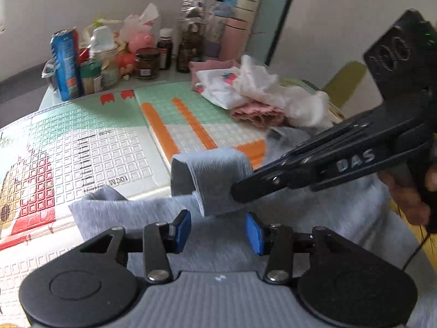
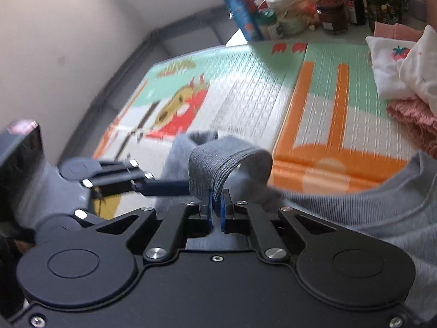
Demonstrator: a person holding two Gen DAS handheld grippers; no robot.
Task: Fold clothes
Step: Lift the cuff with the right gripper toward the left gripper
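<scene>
Clearly the right tool (image 2: 217, 201) pinches only the ribbed cuff (image 2: 218, 158) of the grey sweatshirt (image 1: 341, 205) lying near on the surface, while the left tool (image 1: 218, 225) gapes empty, so the cuff may slip out.

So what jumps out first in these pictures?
A grey sweater lies on a bright patterned play mat, and the right tool pinches its ribbed cuff in mid-air. The left tool stands open just beneath that cuff. At the mat's far edge sit crumpled clothes and a cluster of bottles and jars.
</scene>
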